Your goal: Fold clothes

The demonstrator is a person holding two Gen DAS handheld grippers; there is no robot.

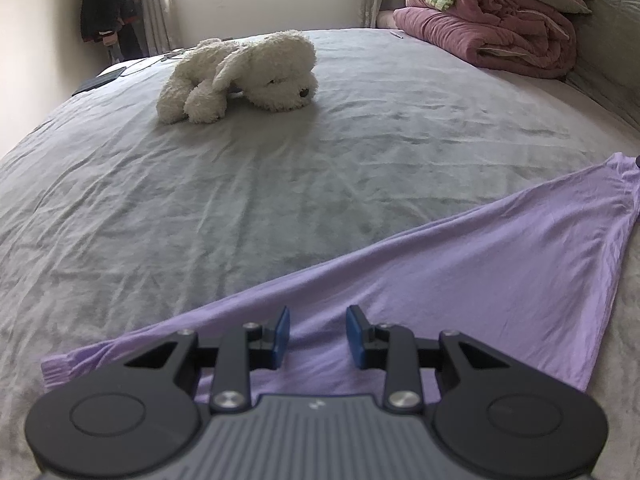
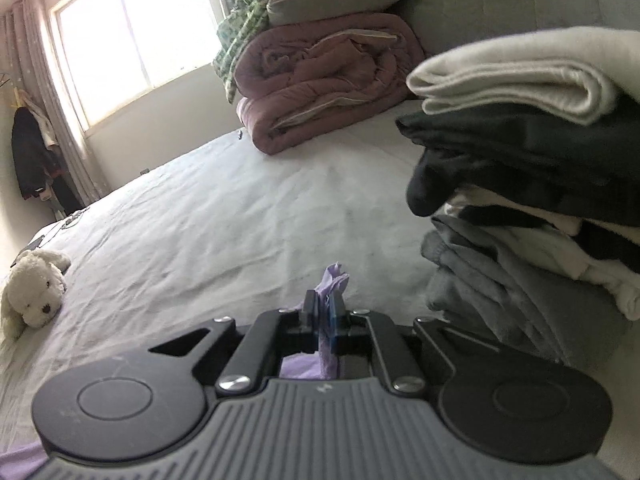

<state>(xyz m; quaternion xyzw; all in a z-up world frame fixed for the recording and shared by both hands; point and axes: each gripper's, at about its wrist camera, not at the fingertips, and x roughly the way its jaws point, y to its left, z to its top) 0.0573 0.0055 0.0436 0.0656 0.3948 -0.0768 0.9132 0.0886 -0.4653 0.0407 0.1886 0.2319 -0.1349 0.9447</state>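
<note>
A lilac garment (image 1: 500, 272) lies stretched across the near part of the grey bed, running from a ribbed end at the lower left up to the right edge of the left wrist view. My left gripper (image 1: 318, 336) hovers open just over its near edge, blue pads apart with cloth showing between them. In the right wrist view my right gripper (image 2: 325, 312) is shut on a bunched corner of the lilac garment (image 2: 334, 280), which pokes up past the fingertips. More lilac cloth shows under that gripper's body.
A white plush dog (image 1: 244, 76) lies mid-bed. Rolled pink quilts and a green patterned blanket (image 1: 492, 20) are stacked at the headboard. A pile of folded clothes (image 2: 540, 184), cream, black and grey, stands close on the right gripper's right. Dark items sit at the bed's far left edge.
</note>
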